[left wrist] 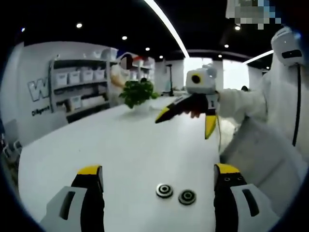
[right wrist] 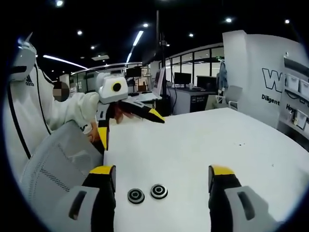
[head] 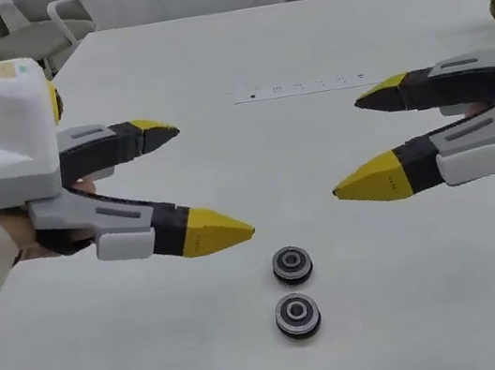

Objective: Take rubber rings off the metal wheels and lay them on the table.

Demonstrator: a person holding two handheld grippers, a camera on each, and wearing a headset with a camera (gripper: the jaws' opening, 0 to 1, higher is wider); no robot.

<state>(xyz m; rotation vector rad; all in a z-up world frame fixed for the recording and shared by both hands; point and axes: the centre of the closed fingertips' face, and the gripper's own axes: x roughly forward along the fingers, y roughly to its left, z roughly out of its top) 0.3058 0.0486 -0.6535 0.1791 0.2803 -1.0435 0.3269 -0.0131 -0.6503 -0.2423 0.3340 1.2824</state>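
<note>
Two small metal wheels with black rubber rings lie side by side on the white table, the far wheel (head: 292,265) and the near wheel (head: 298,315). My left gripper (head: 214,181) hovers to their upper left, open and holding nothing. On the opposite side my right gripper (head: 346,148) is open too, pointing inward. Both wheels (left wrist: 164,191) (left wrist: 187,196) sit between the jaws in the left gripper view, with the other gripper (left wrist: 186,116) beyond. In the right gripper view the wheels (right wrist: 136,195) (right wrist: 159,191) lie ahead, with the other gripper (right wrist: 130,123) across the table.
A ruler-like printed strip (head: 307,88) lies farther back on the table. Office chairs (head: 30,22) stand past the far left corner. A potted plant (left wrist: 137,93) rests at the table's far end, shelves (left wrist: 77,87) behind it. A mesh chair back (right wrist: 53,159) is close on the left.
</note>
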